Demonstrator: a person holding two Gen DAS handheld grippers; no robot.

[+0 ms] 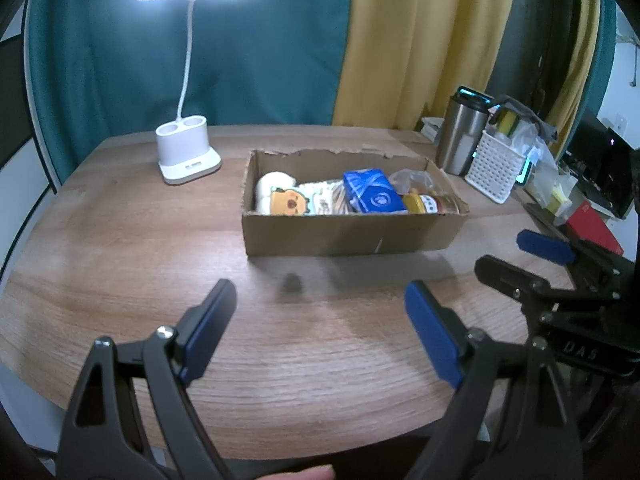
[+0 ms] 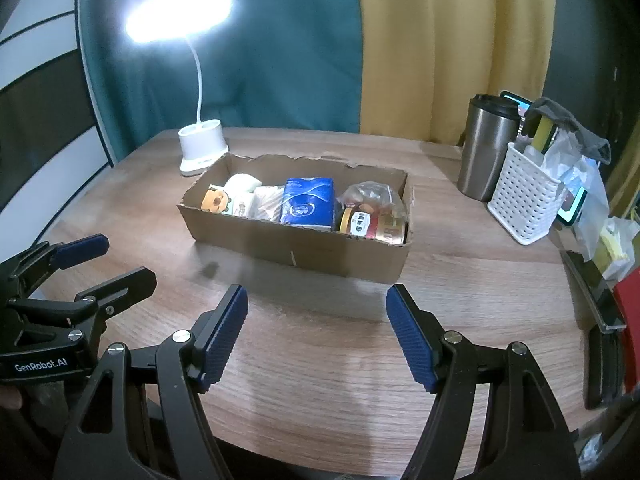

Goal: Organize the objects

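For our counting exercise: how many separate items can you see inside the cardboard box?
5, left to right in the cardboard box: white roll, cartoon packet, pale packet, blue tissue pack, jar beneath a clear plastic bag. More may lie hidden underneath.

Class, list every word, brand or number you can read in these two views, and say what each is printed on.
"GenRobot.AI": on the left gripper, its black body, seen in the right wrist view.
"DAS": on the right gripper, its black body, left wrist view; possibly only part of a word.
Jar label: characters too blurred to read.
Blue tissue pack: logo and print unreadable.
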